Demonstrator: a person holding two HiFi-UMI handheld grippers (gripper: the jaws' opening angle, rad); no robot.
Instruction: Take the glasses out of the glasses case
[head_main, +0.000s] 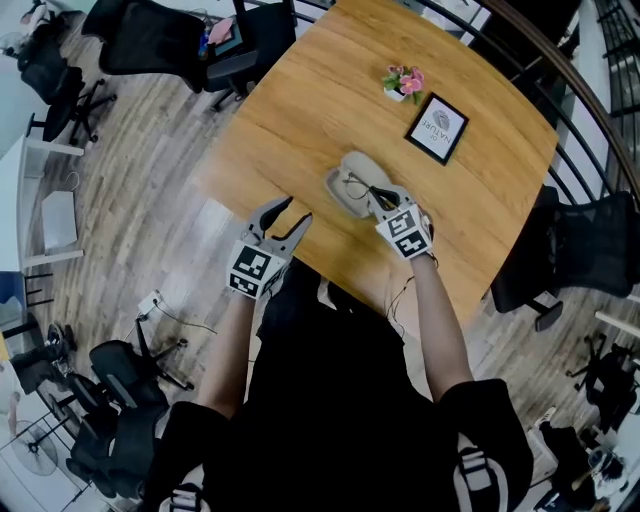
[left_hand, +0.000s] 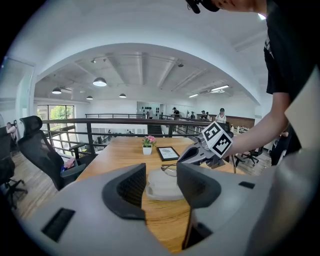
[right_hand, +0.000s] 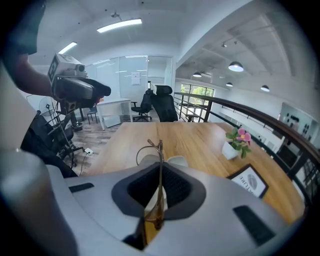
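fig.: r. tongs (right_hand: 159, 187) pinched shut on glasses (right_hand: 149, 150), held just over open glasses case (head_main: 352, 172) on worktop (head_main: 300, 100). l. tongs (head_main: 289, 214) open, empty, near case. step, prob.: lift-out. next: carry glasses clear w/o snagging, set down gently.

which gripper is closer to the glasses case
Right. The right gripper is at the open glasses case, shut on the glasses; the left gripper hangs open at the table edge, apart from it.
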